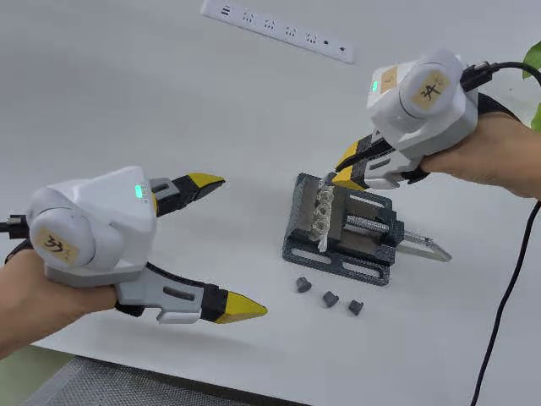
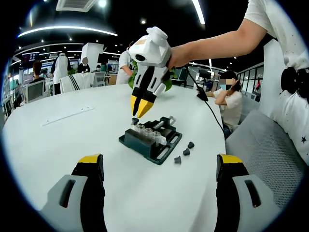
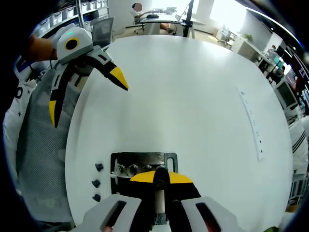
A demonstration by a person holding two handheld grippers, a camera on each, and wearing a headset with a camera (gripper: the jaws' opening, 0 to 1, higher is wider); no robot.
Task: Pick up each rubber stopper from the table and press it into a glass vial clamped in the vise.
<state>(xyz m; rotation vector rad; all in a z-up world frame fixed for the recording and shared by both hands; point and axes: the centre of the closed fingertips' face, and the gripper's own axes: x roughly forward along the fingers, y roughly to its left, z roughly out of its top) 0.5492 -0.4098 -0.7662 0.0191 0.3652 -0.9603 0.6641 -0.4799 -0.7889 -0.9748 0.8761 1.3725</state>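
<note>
workbench from the head view: a white table [image 1: 127, 101] with a small dark vise [image 1: 376, 249] near its middle and a row of clear glass vials [image 1: 323, 213] clamped in it. three loose stoppers [image 1: 330, 299] lie on the table just in front of the vise. the left gripper [image 1: 226, 245] hovers at lower left, jaws spread wide and empty, well apart from the vise. the right gripper [image 1: 336, 176] reaches in from upper right, tips together over the far end of the vial row. left gripper view: the right gripper points downward, pinching a dark stopper [image 2: 135, 121] just above the end vial [image 2: 134, 128]; whether it touches the rim is too small to tell. right gripper view: its own jaws are clamped on that dark stopper, with open vial mouths just beside it. to seat it well, in my judgement: centre the stopper over the mouth, keep it upright, then press straight down gently, since a tilted stopper could skip off or strain the glass.
</note>
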